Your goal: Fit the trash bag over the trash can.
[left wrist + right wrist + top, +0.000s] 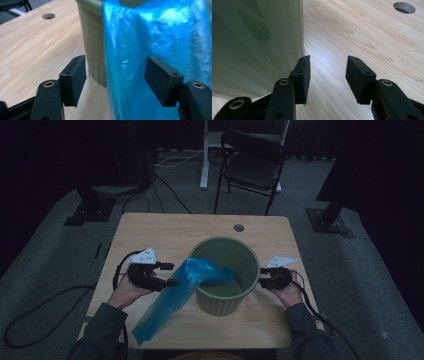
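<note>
A green plastic bin (220,304) stands in the middle of the wooden table (165,230). A blue plastic bag (170,301) is draped over its left rim, one end inside and the long tail slanting down onto the table at the front left. My left gripper (170,274) is level beside the bin, open. In the left gripper view the bag (150,37) hangs between its wide jaws (116,75) without either pad pressing it, next to the bin wall (92,45). My right gripper (261,281) is open at the bin's right side, with nothing between its jaws (327,75) and the bin wall (254,45) close by.
A round cable hole (238,227) sits near the table's far edge. A dark chair (252,165) and a white desk leg (204,155) stand behind the table. Cables trail over the grey carpet at the left (30,320).
</note>
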